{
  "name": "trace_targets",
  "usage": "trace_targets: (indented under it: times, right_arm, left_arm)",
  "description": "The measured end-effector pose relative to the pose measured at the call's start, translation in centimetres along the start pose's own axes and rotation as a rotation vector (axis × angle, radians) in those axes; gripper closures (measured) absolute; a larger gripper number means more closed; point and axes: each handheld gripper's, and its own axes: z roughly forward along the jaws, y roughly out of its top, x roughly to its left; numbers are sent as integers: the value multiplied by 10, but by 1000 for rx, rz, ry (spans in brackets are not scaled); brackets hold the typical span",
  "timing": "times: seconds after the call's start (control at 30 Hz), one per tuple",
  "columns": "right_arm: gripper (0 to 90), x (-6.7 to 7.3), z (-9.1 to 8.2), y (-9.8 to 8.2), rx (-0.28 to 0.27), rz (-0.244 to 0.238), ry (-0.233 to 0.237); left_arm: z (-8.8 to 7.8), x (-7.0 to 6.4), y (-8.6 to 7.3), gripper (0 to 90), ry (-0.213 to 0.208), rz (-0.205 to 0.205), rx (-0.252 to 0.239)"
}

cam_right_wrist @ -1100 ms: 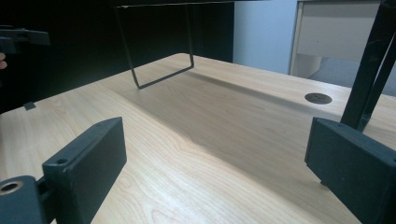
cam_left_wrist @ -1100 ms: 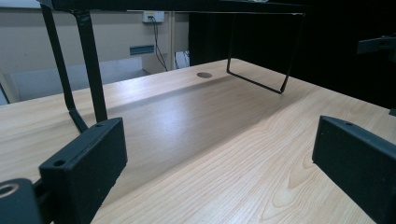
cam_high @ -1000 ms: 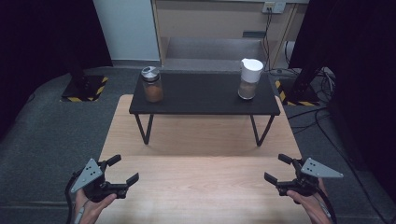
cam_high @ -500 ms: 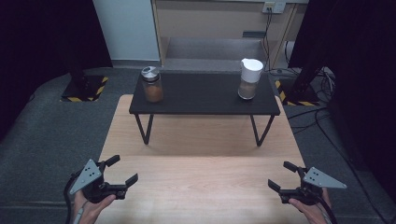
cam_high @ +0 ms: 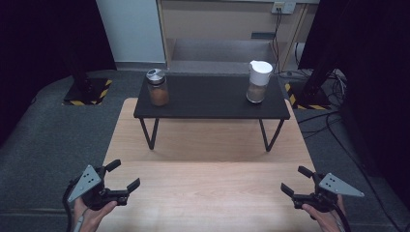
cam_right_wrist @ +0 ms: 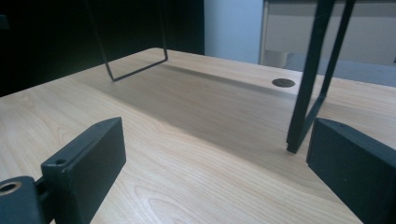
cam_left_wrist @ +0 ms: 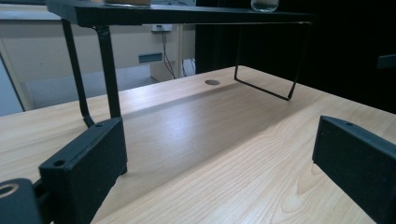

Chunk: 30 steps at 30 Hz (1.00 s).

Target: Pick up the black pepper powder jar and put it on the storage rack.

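A glass jar (cam_high: 157,87) with a metal lid and brown contents stands at the left end of a small black raised shelf (cam_high: 212,101). A white-lidded container (cam_high: 258,82) stands at its right end. My left gripper (cam_high: 122,175) rests low over the wooden table (cam_high: 208,179) at the near left, open with nothing between its jaws. My right gripper (cam_high: 297,180) sits at the near right, also open and empty. In the left gripper view the jaws (cam_left_wrist: 219,163) frame bare wood and the shelf's legs; the right gripper view (cam_right_wrist: 215,163) shows the same from the other side.
The shelf stands on thin black wire legs (cam_high: 148,134) across the far half of the table. A cable hole (cam_left_wrist: 212,82) sits in the tabletop under it. Grey carpet (cam_high: 58,130) surrounds the table, with stand bases (cam_high: 86,90) and cables (cam_high: 338,125) on the floor.
My right gripper has drawn back a little toward the near edge of the table. The left gripper and both containers have stayed where they were.
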Motion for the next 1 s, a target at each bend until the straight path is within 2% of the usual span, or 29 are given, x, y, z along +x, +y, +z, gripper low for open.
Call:
trace_targets:
  times: [0.33,0.47,0.6,1.0]
  right_arm:
    - [45,-1,-5,-4,-26,36,-38]
    - [45,-2,-4,-4,-29,31,-35]
    - [43,-2,-2,-2,-18,18,-27]
    - [43,-4,-3,-4,-29,29,-24]
  left_arm:
    - [-6,0,-4,18,41,-23,-35]
    - [-6,2,-6,19,33,-32,-40]
    - [-4,2,-5,19,20,-25,-31]
    - [-2,2,-4,18,3,-20,-28]
